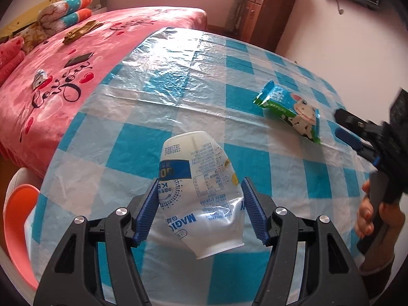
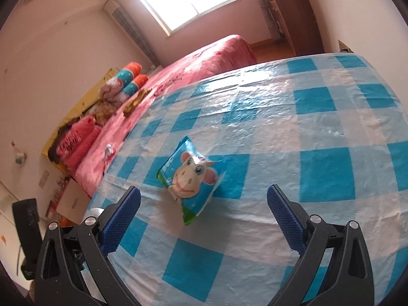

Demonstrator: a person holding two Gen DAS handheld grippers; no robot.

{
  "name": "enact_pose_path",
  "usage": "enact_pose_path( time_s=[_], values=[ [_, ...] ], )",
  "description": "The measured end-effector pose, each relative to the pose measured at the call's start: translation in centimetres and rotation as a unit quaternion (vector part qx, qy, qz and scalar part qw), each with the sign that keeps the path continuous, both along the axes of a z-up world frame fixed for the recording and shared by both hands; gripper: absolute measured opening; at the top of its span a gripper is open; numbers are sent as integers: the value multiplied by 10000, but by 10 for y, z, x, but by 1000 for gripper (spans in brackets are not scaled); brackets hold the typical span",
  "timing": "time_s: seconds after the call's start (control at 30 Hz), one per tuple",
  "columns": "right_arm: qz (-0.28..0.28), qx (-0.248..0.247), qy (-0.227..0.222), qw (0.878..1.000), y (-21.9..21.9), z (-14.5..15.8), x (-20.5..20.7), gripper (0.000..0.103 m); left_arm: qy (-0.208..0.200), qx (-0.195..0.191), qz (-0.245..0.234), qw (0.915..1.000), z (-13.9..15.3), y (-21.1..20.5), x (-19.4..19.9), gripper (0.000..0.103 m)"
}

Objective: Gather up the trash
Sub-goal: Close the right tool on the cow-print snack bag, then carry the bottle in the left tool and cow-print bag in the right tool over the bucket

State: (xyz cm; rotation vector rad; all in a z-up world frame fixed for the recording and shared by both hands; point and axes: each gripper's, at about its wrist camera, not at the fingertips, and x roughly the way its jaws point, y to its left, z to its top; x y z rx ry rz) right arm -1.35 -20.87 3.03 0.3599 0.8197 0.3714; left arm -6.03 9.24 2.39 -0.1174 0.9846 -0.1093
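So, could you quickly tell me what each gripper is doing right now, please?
Left gripper: shut on the crumpled white cup.
Right gripper: open, holding nothing.

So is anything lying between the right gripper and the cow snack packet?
No. The right wrist view shows only bare checked tablecloth between the open right gripper and the cow snack packet, which lies just ahead, toward the left finger.

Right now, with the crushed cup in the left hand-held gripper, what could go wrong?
1. The crushed plastic cup is pinched only at its sides by the left hand-held gripper; being thin, it may slip out.
2. The right hand-held gripper stands open short of the cow snack packet; closing could snag the plastic tablecloth.
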Motion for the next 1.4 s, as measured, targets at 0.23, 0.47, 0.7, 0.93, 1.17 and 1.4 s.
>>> enact_pose_path(
  time_s=[0.23,0.47,0.7,0.93,1.17,1.4],
  values=[
    [249,-885,-135,9957,34,-2,16,98,-185,1,-118,9998,11,26,-15,65],
    [851,-1299,-93,9878,65,-1,53,98,-260,-107,-30,9996,11,54,-21,65],
    [886,-1804,114,9795,81,-13,61,98,-256,-194,160,9994,6,81,-26,65],
    [1117,-2446,105,9631,105,-17,52,76,-201,-295,195,9992,1,91,-29,65],
    [1129,-2595,176,9590,112,-15,42,56,-237,-362,174,9989,-1,93,-33,65],
    [921,-2597,242,9610,113,-14,28,51,-236,-355,236,9988,-5,98,-38,65]
  ],
)
